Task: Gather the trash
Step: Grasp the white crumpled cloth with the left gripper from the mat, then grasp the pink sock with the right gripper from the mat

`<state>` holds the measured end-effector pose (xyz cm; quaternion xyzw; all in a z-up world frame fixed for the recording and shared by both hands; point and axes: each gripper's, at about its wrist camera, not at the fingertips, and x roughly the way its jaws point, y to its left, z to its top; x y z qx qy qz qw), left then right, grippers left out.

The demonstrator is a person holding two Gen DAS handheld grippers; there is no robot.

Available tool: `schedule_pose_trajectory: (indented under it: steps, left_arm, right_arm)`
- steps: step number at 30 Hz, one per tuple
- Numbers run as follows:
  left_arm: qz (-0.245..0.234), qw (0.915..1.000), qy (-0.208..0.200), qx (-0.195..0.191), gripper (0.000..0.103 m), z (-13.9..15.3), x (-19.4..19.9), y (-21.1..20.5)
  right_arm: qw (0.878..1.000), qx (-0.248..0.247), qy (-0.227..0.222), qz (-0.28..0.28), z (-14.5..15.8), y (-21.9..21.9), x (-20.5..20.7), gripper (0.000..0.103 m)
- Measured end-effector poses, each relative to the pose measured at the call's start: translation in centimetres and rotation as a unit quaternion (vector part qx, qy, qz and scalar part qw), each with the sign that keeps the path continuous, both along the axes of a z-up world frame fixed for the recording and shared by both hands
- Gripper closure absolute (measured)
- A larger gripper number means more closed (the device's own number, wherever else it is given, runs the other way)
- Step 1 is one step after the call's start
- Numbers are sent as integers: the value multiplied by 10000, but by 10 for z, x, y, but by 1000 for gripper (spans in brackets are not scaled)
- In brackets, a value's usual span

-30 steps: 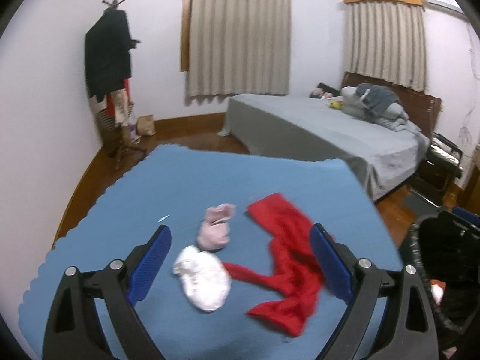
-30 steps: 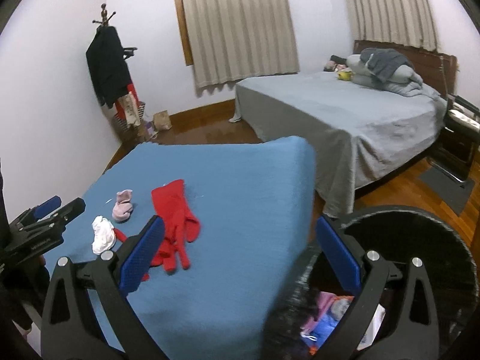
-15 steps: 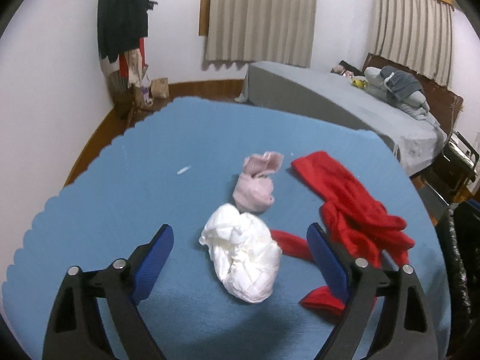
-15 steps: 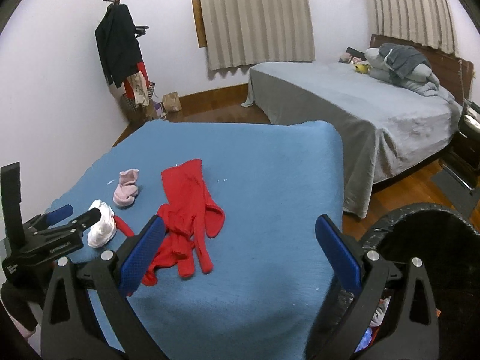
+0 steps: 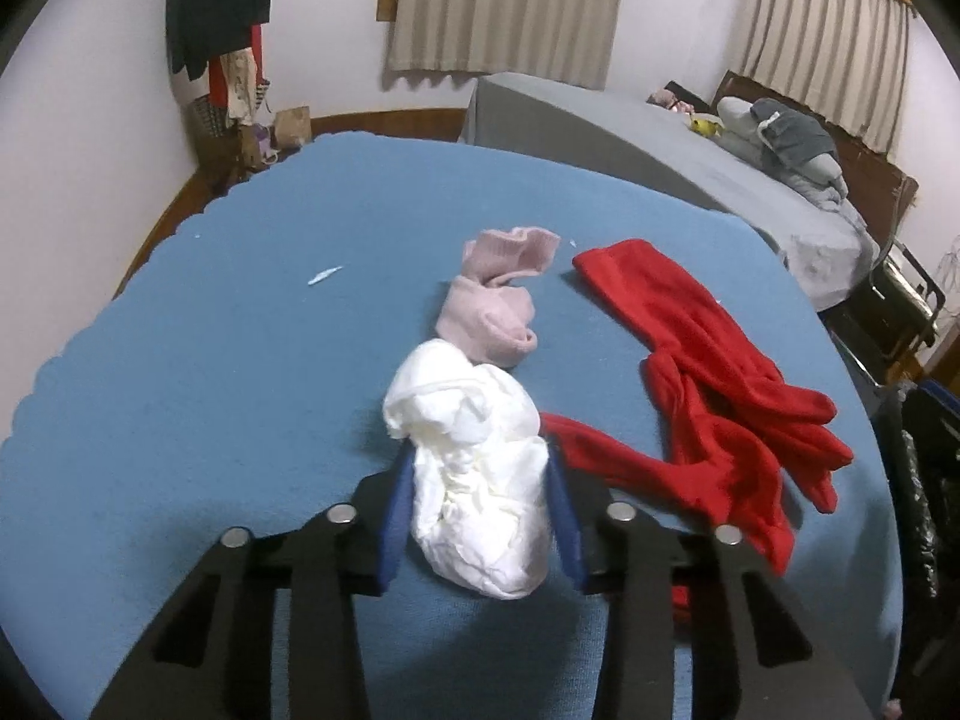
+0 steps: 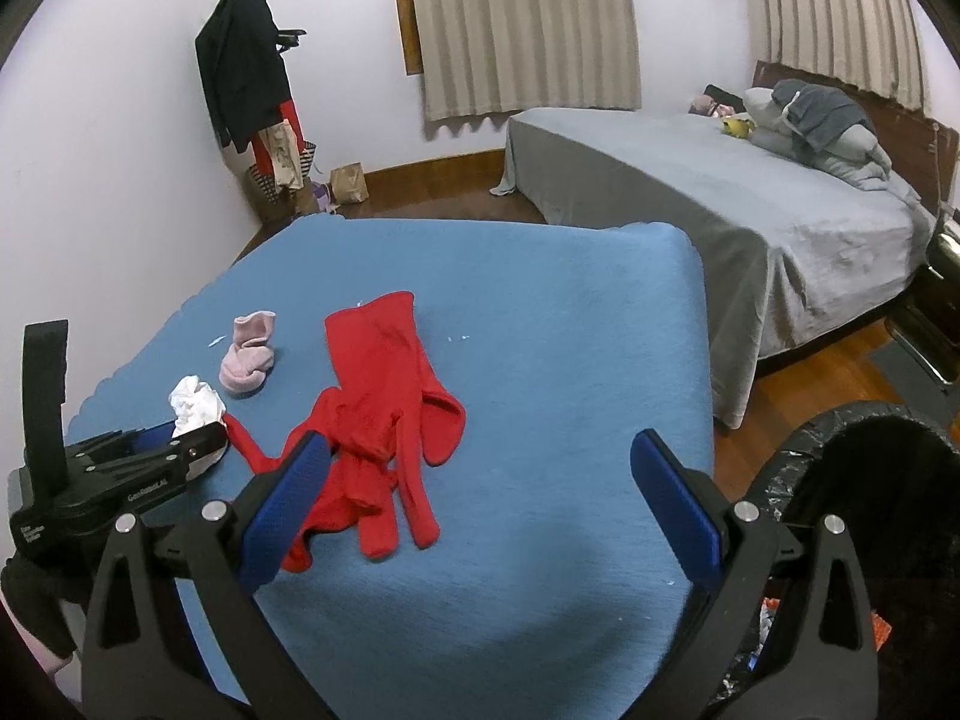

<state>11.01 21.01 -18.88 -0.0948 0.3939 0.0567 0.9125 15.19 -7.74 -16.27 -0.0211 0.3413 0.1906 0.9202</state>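
Your left gripper [image 5: 480, 516] is clamped on the white wad [image 5: 474, 468], its blue pads [image 5: 397, 519] pressed against both sides of the crumpled paper. The wad lies on the blue cloth [image 5: 210, 372], its far end touching the pink sock [image 5: 495, 306]. A strip of the red garment [image 5: 726, 396] runs up just beside the wad on its right. From the right wrist view, the left gripper [image 6: 198, 435] grips the wad [image 6: 195, 405] near the cloth's left edge, with the sock [image 6: 247, 360] just beyond it and the red garment [image 6: 384, 414] spread out to the right. Your right gripper [image 6: 480, 510] hangs released above the cloth [image 6: 570, 360], fingers spread wide, holding nothing. The black-lined bin [image 6: 870, 468] stands off the cloth's right edge, with scraps inside.
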Motion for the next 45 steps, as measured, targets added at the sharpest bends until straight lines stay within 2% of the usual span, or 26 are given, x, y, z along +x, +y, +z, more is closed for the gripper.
schedule_pose_trajectory:
  steps: [3,10,22,35,42,45]
  left_arm:
    - [119,9998,-152,-57,68,7,-6,4]
    - [407,9981,-458,86,68,29,-14,26]
    - [846,9949,-493,233,68,30,-13,78]
    - [1103,9924,-416,355,68,21,-14,116]
    - [1235,9910,-420,293,68,18,-18,126]
    - [1244,9910,-415,275,68,17,-16,128]
  right_arm:
    - [10000,14,-29,43,2,4,0,5]
    - [9996,138,-105,205,9,29,10,5]
    - [9976,303,-63,618,11,106,36,6]
    - [9951,-78,257,952,-17,175,59,6]
    - [9919,-368,457,1124,-30,204,66,6]
    - [9906,-455,528,1174,-36,212,68,9]
